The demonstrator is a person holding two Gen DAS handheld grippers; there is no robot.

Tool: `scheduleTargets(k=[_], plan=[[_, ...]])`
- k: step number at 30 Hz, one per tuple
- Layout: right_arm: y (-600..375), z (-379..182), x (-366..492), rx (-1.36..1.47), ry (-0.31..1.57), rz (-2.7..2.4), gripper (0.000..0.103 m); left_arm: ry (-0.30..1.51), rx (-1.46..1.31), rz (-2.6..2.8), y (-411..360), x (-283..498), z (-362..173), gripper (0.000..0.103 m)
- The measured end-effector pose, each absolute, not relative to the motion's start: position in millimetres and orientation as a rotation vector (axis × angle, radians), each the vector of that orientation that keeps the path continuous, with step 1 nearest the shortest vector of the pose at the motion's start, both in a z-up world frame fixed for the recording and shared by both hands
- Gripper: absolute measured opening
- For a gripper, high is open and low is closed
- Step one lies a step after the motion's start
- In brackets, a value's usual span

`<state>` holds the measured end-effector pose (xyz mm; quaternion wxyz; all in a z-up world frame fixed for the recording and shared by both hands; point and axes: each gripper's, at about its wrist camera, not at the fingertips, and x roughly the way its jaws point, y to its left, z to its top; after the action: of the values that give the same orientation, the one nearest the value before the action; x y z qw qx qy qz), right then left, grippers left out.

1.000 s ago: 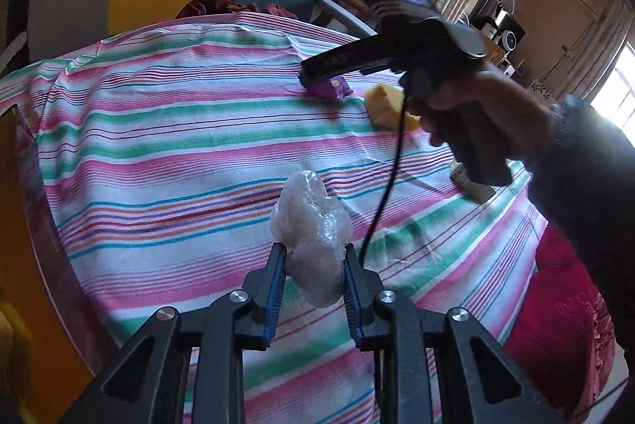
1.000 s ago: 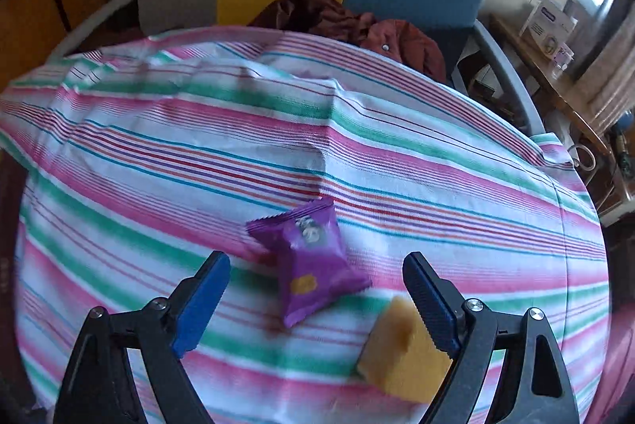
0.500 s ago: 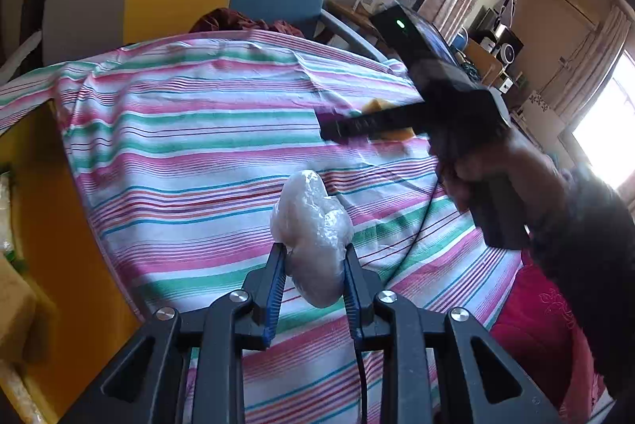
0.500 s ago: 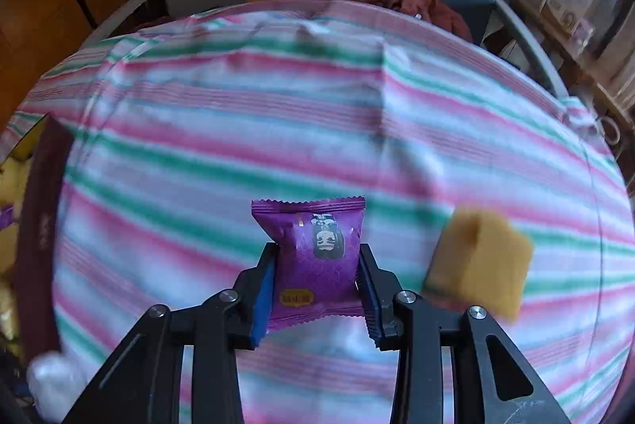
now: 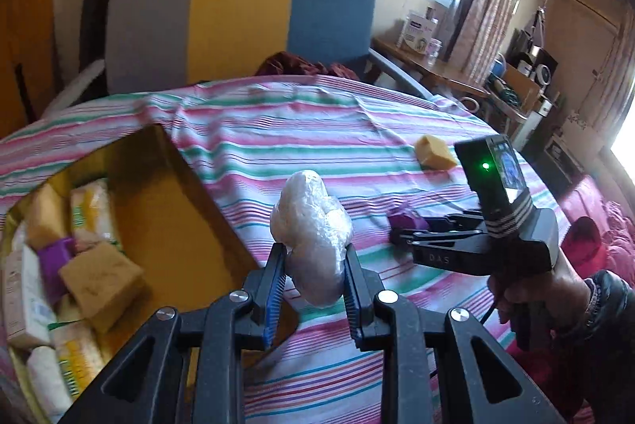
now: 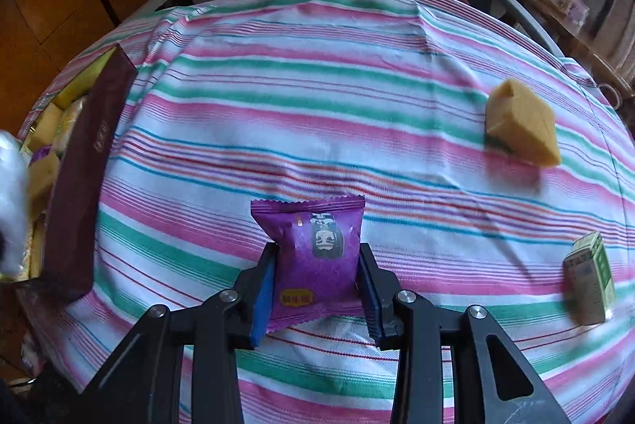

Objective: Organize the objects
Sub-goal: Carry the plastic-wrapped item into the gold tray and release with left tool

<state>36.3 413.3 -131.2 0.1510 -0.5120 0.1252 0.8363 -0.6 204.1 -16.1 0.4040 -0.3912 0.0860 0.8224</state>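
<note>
My left gripper (image 5: 313, 289) is shut on a white plastic-wrapped lump (image 5: 311, 237), held above the striped tablecloth (image 5: 301, 130) just right of an open yellow-lined box (image 5: 166, 221). My right gripper (image 6: 315, 295) is shut on a purple snack packet (image 6: 315, 253), lifted over the cloth. In the left wrist view the right gripper (image 5: 401, 231) shows from the side with the purple packet (image 5: 406, 219) in its jaws, a hand behind it. A yellow sponge block (image 6: 522, 120) lies on the cloth at the right.
The box holds several sponges, packets and cartons (image 5: 43, 277); its dark outer wall (image 6: 85, 178) shows at the left of the right wrist view. A small green carton (image 6: 591, 277) lies near the table's right edge. A grey, yellow and blue chair (image 5: 238, 23) stands behind the table.
The right gripper shut on the purple packet, lifted it and carried it left, away from the sponge block. The left gripper moved left and up with the white lump, bringing the box into view.
</note>
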Motion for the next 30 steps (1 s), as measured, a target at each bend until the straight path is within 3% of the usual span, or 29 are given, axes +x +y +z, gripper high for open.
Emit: scheduleTargets(k=[30], plan=[[408, -137, 29, -1.471, 0.267, 2.414, 0.038, 0.262, -1.016, 2.194, 161, 5, -25, 0.026]])
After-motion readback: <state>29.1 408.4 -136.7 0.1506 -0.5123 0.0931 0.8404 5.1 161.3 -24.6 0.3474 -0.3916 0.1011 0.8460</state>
